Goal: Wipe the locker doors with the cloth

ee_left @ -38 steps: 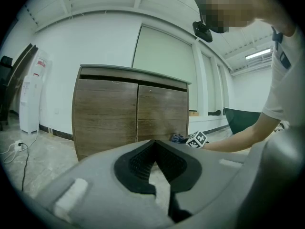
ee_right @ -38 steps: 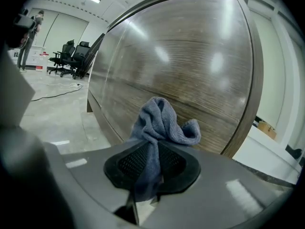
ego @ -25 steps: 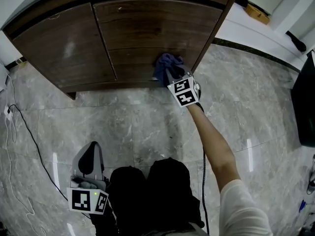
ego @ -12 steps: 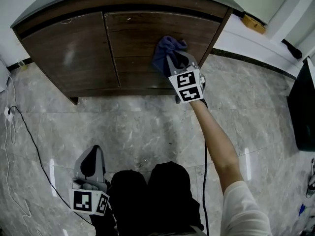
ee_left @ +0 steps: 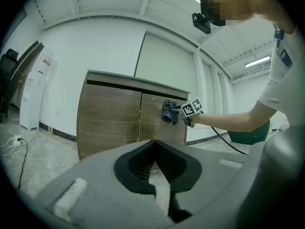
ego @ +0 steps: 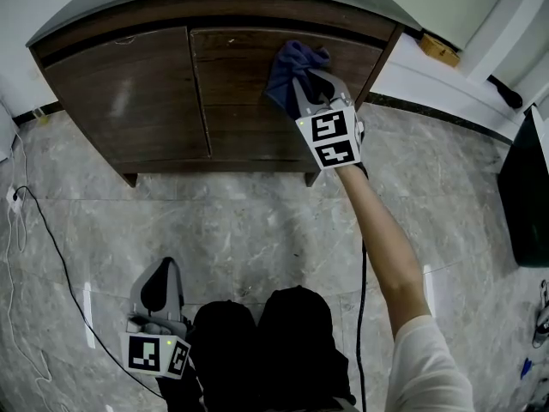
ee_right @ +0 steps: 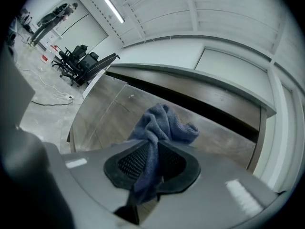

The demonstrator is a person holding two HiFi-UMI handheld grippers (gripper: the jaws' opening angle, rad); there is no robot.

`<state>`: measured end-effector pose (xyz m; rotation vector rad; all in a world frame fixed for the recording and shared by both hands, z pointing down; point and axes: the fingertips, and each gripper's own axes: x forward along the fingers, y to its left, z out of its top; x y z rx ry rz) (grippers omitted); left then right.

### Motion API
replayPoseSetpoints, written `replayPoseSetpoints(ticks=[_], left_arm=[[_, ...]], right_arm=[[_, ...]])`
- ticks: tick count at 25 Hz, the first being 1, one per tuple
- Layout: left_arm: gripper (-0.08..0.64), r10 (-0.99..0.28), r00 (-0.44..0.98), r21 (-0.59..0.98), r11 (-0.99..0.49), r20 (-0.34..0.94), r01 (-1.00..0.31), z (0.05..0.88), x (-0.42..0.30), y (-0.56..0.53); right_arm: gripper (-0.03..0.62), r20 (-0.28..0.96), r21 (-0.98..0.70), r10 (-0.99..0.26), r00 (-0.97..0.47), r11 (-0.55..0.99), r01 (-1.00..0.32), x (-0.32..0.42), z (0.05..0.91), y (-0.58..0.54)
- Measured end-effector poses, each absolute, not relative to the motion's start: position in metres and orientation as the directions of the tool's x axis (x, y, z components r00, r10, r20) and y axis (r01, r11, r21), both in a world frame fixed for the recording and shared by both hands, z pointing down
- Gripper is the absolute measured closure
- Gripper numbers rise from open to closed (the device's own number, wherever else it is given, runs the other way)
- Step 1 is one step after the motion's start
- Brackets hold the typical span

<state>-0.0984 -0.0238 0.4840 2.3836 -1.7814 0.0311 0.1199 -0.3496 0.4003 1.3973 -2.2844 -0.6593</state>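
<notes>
The locker is a low wooden cabinet with a left door (ego: 129, 93) and a right door (ego: 244, 101). My right gripper (ego: 300, 84) is shut on a blue cloth (ego: 293, 61) and presses it against the upper part of the right door, near the top edge. In the right gripper view the cloth (ee_right: 164, 123) bunches out ahead of the right gripper (ee_right: 151, 147) against the wood. My left gripper (ego: 157, 283) hangs low by my legs, away from the locker, shut with nothing in it. From the left gripper view the cloth (ee_left: 168, 111) and both doors show beyond the left gripper (ee_left: 153, 144).
A black cable (ego: 53, 240) runs across the marble floor at the left to a plug (ego: 13, 197). A dark block (ego: 525, 187) stands at the right edge. My legs (ego: 257, 333) are below. Office chairs (ee_right: 76, 61) stand far off.
The right gripper has carried the cloth up the right door, from near its bottom edge to near its top. The left gripper has stayed put.
</notes>
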Motion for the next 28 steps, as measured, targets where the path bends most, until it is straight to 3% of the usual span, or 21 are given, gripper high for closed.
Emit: replayPoseSetpoints(ticks=[14,28], left_arm=[[0.559,-0.954,0.277,0.135,-0.262,0.112,-0.956,0.487,-0.109,-0.023],[0.558,-0.956,0.269,0.137,-0.253,0.118,-0.958,0.492,-0.114,-0.022]], right_arm=[[0.525,0.011,0.591,-0.892,-0.451,0.370,-0.717,0.097,0.353,-0.352],[0.525,0.033,0.563,-0.885,-0.464,0.400,-0.723,0.084,0.385,-0.350]])
